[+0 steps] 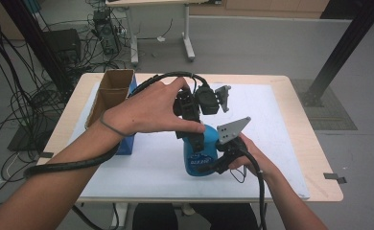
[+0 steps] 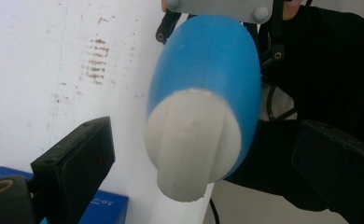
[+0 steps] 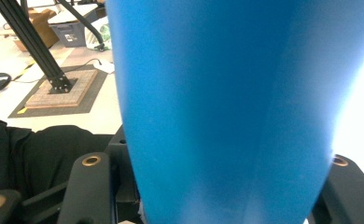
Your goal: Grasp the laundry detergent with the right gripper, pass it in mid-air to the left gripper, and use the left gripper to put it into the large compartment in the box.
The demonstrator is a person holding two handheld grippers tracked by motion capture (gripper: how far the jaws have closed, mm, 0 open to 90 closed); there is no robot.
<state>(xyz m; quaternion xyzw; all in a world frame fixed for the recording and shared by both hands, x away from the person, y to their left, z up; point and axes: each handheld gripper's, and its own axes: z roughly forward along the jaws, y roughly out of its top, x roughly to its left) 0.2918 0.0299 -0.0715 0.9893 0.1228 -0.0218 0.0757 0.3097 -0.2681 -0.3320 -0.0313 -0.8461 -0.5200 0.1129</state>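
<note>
Your right gripper (image 1: 213,165) clamps the smooth, rounded blue plastic bottle (image 1: 202,155), whose glossy body sits squarely between its black jaws. Your left gripper (image 1: 193,125) hangs over the bottle's matte white ribbed cap (image 2: 194,142), jaws spread wide either side, not touching. Beyond them stands an open brown cardboard box (image 1: 111,93) on the white table sheet (image 1: 271,124)

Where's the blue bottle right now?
High view: blue bottle stands at the white mat's front centre, clamped by the right gripper, right of the cardboard box.
</note>
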